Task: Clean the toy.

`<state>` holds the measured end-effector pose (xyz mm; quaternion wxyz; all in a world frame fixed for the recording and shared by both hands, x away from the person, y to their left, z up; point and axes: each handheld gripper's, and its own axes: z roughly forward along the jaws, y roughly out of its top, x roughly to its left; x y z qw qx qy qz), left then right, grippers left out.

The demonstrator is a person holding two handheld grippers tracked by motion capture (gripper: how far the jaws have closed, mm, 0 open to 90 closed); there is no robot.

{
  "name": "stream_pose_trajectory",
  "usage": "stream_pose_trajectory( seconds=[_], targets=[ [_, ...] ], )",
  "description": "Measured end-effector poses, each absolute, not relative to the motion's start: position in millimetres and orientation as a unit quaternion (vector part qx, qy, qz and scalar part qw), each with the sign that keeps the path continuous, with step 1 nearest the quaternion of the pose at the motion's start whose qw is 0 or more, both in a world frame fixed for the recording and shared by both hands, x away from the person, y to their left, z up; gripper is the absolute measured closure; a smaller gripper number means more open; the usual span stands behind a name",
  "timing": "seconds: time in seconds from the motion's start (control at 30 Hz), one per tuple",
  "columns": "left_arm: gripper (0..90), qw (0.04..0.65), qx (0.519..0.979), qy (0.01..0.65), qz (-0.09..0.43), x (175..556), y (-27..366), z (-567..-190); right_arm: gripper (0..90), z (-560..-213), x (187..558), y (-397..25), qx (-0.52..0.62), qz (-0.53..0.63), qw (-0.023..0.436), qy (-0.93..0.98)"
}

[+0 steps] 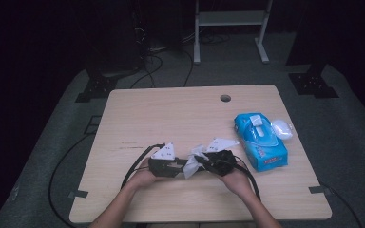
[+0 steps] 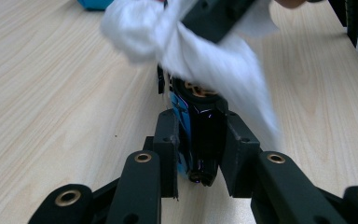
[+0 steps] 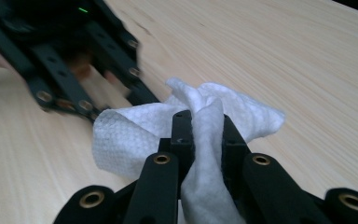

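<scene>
Near the table's front edge my two grippers meet tip to tip. My left gripper is shut on a small dark glossy object with a blue side, held just above the wood. My right gripper is shut on a crumpled white wipe. The wipe drapes over the far end of the dark object and hides that end. In the right gripper view the left gripper is blurred at upper left.
A blue pack of wipes lies at the right of the light wooden table, with a white rounded object beside it. A cable hole sits near the far edge. Cables trail off the front left.
</scene>
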<state>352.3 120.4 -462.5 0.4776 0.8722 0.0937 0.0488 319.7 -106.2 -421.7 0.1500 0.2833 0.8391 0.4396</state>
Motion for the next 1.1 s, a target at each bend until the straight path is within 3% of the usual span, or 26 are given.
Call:
stream_pose_trajectory(
  seconds=[0.17,0.47,0.73,1.1],
  targets=[
    [70.6,0.478,0.872,0.096,0.046,353,123,-463,80.2,-425,322,-89,0.268,0.436,0.146,0.847],
    [70.7,0.476,0.873,0.094,0.047,353,125,-462,80.2,-423,326,-111,0.295,0.425,0.158,0.841],
    [70.9,0.476,0.873,0.095,0.051,353,126,-462,80.2,-424,322,-90,0.268,0.432,0.148,0.848],
    [71.1,0.473,0.875,0.091,0.053,353,129,-462,80.2,-423,322,-141,0.311,0.414,0.172,0.838]
  ],
)
